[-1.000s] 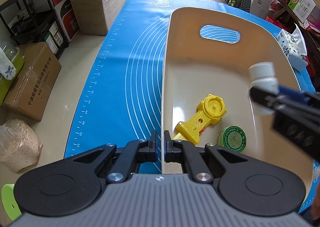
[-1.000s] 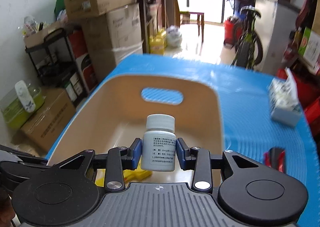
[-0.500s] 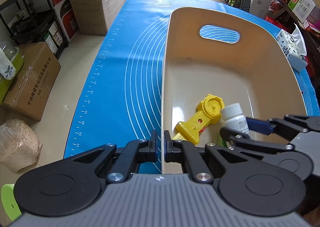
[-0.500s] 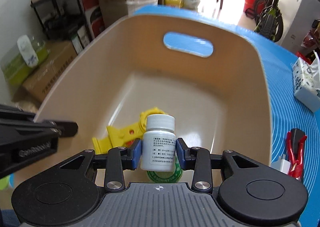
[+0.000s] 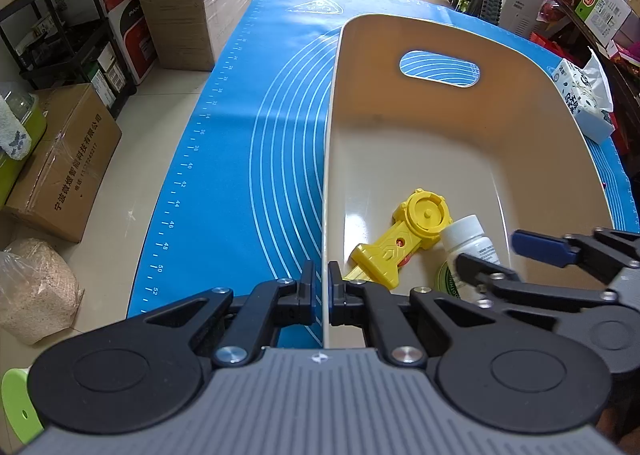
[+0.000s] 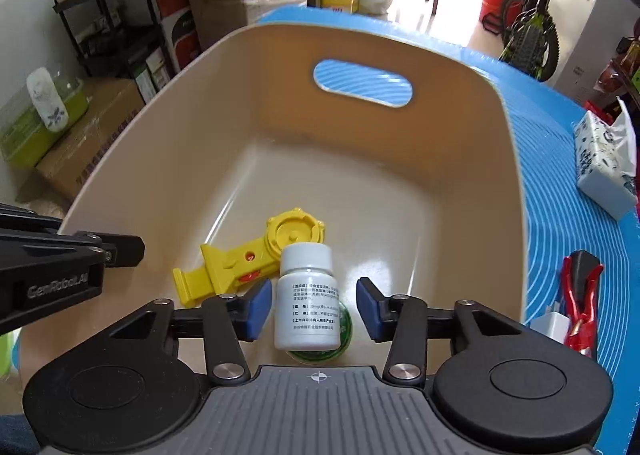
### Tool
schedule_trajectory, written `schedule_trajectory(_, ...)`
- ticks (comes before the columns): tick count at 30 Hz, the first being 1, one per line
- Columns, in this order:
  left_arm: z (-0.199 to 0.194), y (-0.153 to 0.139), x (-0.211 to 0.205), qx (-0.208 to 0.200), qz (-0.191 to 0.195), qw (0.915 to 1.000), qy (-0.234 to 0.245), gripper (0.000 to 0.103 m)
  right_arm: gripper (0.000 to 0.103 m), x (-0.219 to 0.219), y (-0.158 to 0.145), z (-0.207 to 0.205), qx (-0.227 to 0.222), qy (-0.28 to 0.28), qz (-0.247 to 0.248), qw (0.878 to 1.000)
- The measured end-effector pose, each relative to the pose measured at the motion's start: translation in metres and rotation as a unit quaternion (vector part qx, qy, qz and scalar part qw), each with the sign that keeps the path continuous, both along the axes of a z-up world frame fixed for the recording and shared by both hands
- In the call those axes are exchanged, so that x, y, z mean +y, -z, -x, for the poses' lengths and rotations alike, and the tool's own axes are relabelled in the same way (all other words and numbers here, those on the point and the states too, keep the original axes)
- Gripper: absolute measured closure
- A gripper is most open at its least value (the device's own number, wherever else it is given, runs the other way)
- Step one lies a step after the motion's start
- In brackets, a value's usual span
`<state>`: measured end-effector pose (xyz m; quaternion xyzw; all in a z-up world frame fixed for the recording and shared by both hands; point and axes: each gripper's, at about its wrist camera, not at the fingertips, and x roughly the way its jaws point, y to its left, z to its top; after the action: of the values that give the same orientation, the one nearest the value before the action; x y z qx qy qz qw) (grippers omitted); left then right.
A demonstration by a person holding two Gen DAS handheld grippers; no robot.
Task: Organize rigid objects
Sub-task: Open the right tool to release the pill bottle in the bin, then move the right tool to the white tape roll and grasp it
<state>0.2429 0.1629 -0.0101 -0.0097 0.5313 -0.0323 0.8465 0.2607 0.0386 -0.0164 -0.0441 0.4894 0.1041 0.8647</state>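
A beige tub stands on the blue mat. My left gripper is shut on the tub's near left rim. Inside the tub lie a yellow plastic toy and a green round tin. A white pill bottle stands upright on the tin, next to the toy. My right gripper is low in the tub with its jaws opening. The bottle is between the blue pads, and a gap shows on its right side. In the left wrist view, the bottle is next to the right gripper.
Red-handled pliers and a small white block lie on the mat right of the tub. A tissue pack sits farther back right. Cardboard boxes and a shelf stand on the floor to the left, with a bicycle behind.
The right gripper came down into the tub with the bottle, and its pads have parted from it. The left gripper has kept its hold on the rim.
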Motion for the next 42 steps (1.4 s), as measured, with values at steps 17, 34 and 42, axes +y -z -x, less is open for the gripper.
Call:
schedule_trajectory(17,0.0,-0.001,0.003,0.0,0.001,1.0,0.0,0.095,0.039,-0.09,-0.069,0.059,-0.113,0.12,-0.031,0.986)
schedule_trajectory(34,0.0,-0.001,0.004,0.0,0.001,1.0,0.0,0.095,0.038,-0.184,-0.017,0.111,-0.028,0.273,-0.033,0.961)
schedule_trajectory(42,0.0,-0.001,0.005,0.0,0.001,1.0,0.0,0.095,0.037,-0.179,0.008,0.105,0.004,0.288,-0.051,0.956)
